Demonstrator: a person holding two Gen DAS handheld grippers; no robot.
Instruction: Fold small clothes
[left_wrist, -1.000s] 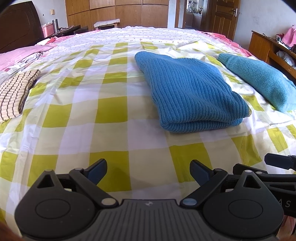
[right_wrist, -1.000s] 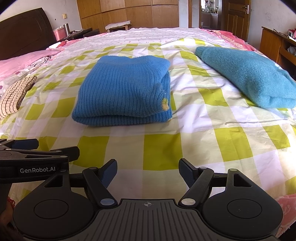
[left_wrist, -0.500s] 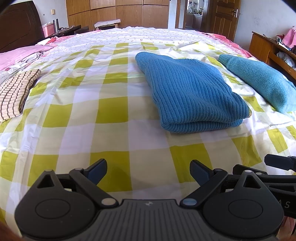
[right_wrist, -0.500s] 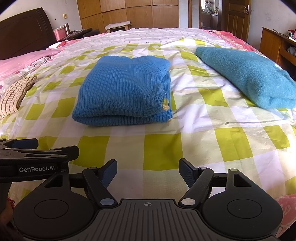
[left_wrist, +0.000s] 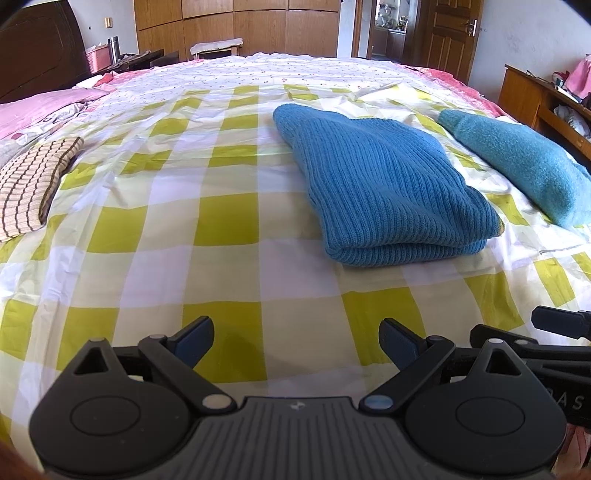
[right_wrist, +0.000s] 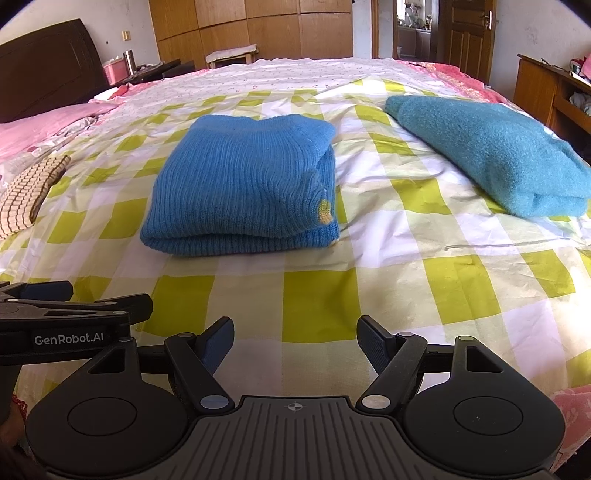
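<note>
Sweater (right_wrist: 240, 184) folded on bedsheet (right_wrist: 317, 295)

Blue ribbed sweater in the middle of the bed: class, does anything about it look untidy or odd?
Mostly neat. The blue ribbed sweater lies folded flat on the checked sheet, but a small yellow patch pokes out at its near right corner.

Bright, even daylight, sharp focus, with fisheye bending and dark corners.

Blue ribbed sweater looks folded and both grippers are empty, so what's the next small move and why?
Probably carry the left gripper toward the striped garment at the bed's left edge: the blue ribbed sweater and teal garment already lie folded.
</note>
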